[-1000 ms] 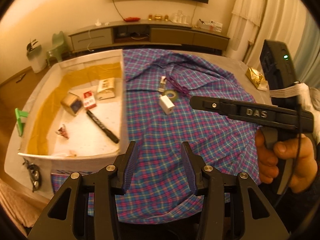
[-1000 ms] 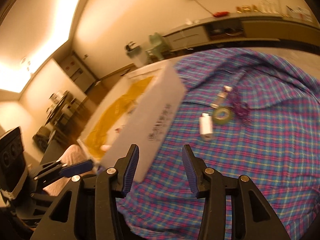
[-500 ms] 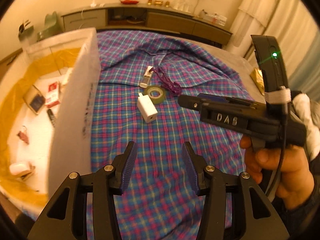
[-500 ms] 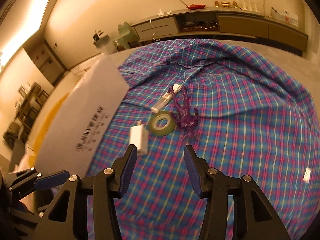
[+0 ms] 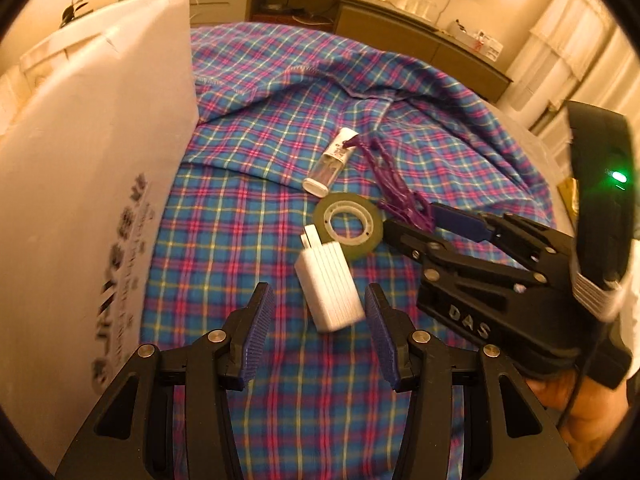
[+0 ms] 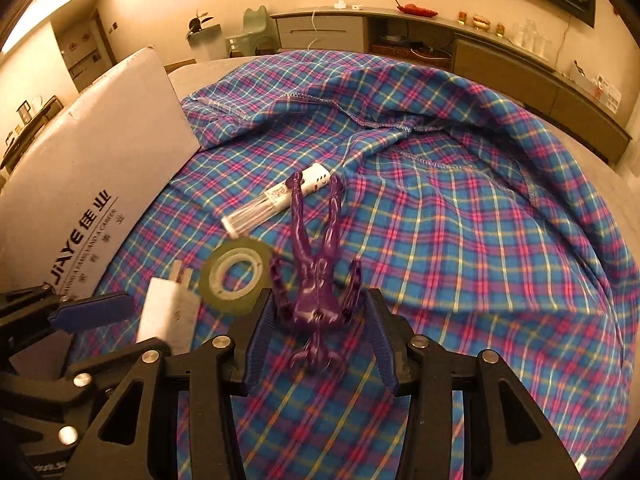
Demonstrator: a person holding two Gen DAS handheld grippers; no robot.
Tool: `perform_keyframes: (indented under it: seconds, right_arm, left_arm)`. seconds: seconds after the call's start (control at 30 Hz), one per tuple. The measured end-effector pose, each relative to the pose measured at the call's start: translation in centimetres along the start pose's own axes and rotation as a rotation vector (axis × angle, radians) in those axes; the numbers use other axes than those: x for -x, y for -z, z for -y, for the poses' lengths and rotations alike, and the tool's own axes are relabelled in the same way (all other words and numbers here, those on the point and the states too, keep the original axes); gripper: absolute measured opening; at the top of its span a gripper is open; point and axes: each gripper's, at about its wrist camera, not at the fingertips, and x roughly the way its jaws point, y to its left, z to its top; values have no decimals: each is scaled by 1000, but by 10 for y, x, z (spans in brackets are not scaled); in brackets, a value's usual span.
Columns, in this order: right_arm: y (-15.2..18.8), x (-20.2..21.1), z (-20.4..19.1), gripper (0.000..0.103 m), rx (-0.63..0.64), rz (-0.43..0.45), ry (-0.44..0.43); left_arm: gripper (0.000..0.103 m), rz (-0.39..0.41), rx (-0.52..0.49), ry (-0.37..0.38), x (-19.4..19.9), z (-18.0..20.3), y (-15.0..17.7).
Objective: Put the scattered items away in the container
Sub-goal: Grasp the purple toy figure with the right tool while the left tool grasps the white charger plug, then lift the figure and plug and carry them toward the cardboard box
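On the blue-and-pink plaid cloth (image 6: 460, 220) beside one white cardboard box (image 6: 100, 168) lie four items: white plug charger (image 5: 330, 286) between the open left gripper (image 5: 320, 320), purple plastic figure (image 6: 316, 280) between the closing right gripper (image 6: 320, 320), one tape roll (image 5: 348, 222), one clear tube (image 5: 332, 160).

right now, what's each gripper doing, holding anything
left gripper: open, white plug-in charger block between its pads, not gripped.
right gripper: jaws closing around the purple plastic figure, pads not yet pressing.
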Motion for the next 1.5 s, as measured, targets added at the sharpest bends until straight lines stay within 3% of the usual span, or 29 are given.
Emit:
perform_keyframes:
  seconds: [0.2,0.3,0.47,0.5,0.6,0.73,1.5]
  right_arm:
    - [-1,3,12,42,-55,-11,-28]
    - [-2,4,26,40,-141,-23,-70]
    - [-3,15,42,38,-264,-8,-127]
    - [-3,18,43,29,-279,-5,-135]
    - [-3,25,43,25,-299,-2,-145]
    - [1,27,41,25,-304,-7,-135]
    - [18,58,25,25,-422,54,-258]
  left_arm:
    - [49,42,0,-11,-12,1,-6]
    - [23,48,-17,4,-13,1,-6]
    - [22,71,-38,38,-6,2,-2]
    - [22,75,-39,48,-4,2,-2]
    - [22,82,-44,58,4,3,0]
    - [22,85,-43,66,11,2,2]
    - [22,123,-89,73,64,6,30]
